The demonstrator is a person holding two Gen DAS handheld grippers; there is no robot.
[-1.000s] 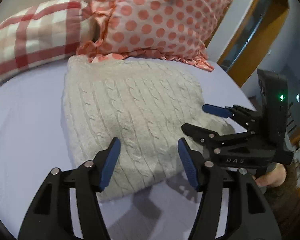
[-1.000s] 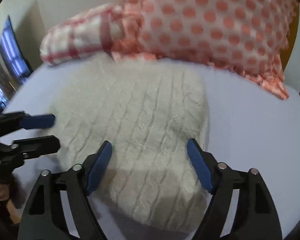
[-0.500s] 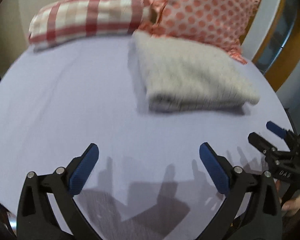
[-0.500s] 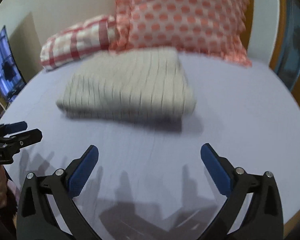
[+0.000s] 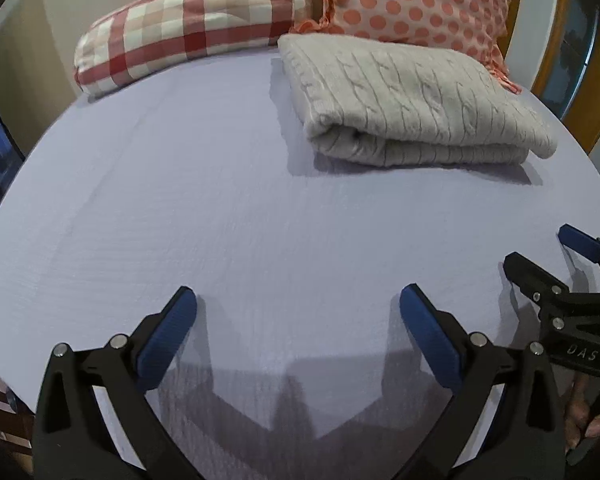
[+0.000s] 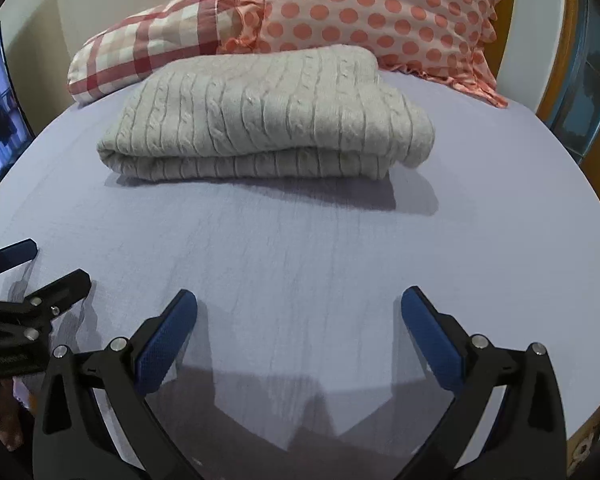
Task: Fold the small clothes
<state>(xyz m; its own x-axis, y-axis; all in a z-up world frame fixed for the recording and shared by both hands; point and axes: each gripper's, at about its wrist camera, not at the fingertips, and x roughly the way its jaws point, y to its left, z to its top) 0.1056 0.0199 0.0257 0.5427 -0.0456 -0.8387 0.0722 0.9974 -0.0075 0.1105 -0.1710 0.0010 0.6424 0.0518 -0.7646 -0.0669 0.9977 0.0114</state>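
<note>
Two hand-held grippers, jaws spread, side by side at a low height.

The left gripper [image 5: 298, 320] has its blue-padded fingers [image 5: 168, 336] set wide apart with nothing between them. The right gripper [image 6: 299, 320] shows the same wide spread, its pads [image 6: 432, 340] likewise holding nothing. Each gripper appears at the edge of the other's view: the right gripper [image 5: 556, 256] on the right side, the left gripper [image 6: 40, 264] on the left side. Part of a hand [image 5: 588, 412] grips the right handle.
</note>
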